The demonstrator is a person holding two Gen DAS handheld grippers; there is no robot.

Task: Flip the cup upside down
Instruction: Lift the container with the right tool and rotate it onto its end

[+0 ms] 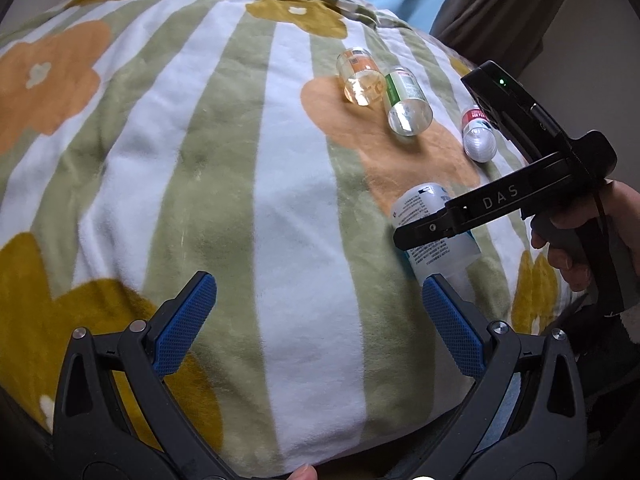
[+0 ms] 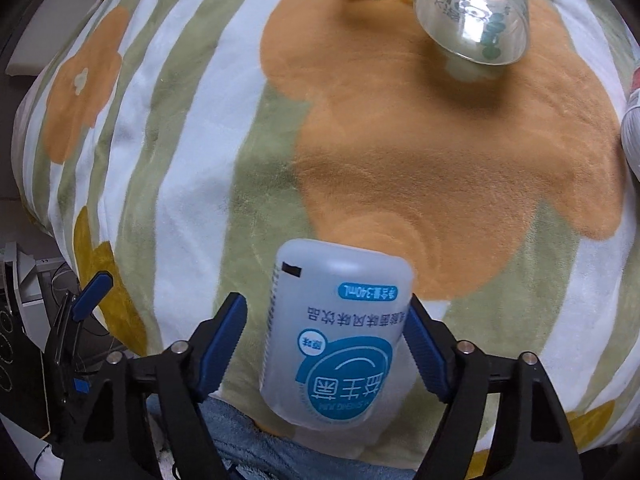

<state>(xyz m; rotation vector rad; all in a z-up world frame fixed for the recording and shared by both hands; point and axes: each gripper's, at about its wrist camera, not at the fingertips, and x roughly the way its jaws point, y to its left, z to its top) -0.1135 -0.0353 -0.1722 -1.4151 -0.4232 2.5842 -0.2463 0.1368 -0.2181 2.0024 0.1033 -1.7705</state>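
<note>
- On the striped, flower-printed fleece blanket (image 2: 192, 184), close to its near edge, stands the white translucent plastic cup with the blue printed label (image 2: 340, 340); its label text reads inverted in the right wrist view and its closed rounded end faces up, so it looks bottom-up.
- The right gripper (image 2: 324, 344) brackets this cup with its jaws spread wide: the blue-padded left finger (image 2: 222, 340) stands clear of the cup's side with blanket showing between, while the right one lies just beside or against the cup's other side; contact cannot be told.
- From the left wrist view the same cup (image 1: 436, 236) sits at the lower rim of the large orange flower, partly crossed by the right gripper's black arm (image 1: 480, 210), which a hand (image 1: 580, 240) holds by its grip.
- The left gripper (image 1: 320, 320) hangs over a white and green stripe, wide apart, nothing between its blue pads.
- Farther up the orange flower lie two clear plastic cups, touching: one with an orange label (image 1: 359, 76) and one with a green label (image 1: 406, 100), both tilted with open mouths toward the cameras.
- Toward the blanket's right edge is a small white cup with a red label (image 1: 478, 134).
</note>
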